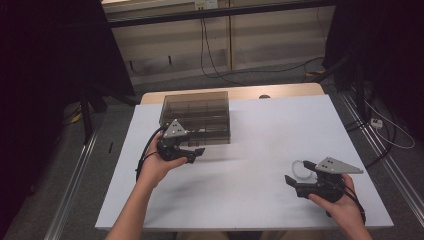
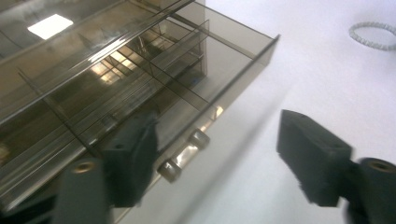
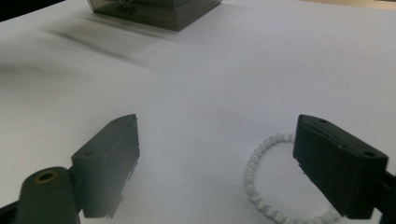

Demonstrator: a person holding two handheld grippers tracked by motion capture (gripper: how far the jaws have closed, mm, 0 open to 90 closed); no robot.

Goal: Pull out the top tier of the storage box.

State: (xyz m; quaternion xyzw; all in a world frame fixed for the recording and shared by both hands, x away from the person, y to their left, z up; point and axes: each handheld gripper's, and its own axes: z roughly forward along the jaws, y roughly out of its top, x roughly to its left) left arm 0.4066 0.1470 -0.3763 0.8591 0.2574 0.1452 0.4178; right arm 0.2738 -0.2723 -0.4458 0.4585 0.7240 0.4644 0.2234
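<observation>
Nearest the person, by the front right corner of the white table (image 1: 260, 200), the right hand (image 1: 342, 202) holds the right gripper (image 1: 299, 176) low over the tabletop, its jaws pointing toward the table's left. In the right gripper view the two black jaws stand wide apart with bare table between them; a white beaded bracelet (image 3: 261, 184) lies flat on the table just inside the jaw on that view's right, which hides part of the ring, and whether bead and jaw touch cannot be told. In the high view the bracelet (image 1: 300, 170) lies on the table just beyond the gripper's jaws, near the right edge and toward the front. Farther in, left of the table's middle, the left hand (image 1: 157, 165) carries the left gripper (image 1: 195, 154), a black cable looping from it down along the forearm. Its jaws are also apart and grip nothing: in the left gripper view one jaw sits against the front of a smoke-tinted clear drawer box (image 2: 140, 79), the other stands well clear over bare table, and the drawer's small metal handle (image 2: 184, 154) lies between them, untouched by the pads. The drawer (image 2: 196, 98) is pulled partly out, its compartment dividers showing through the tinted plastic. Farthest off, the drawer box (image 1: 196, 116) stands at the back of the table, left of centre, near the back edge, with the left gripper just in front of it.
</observation>
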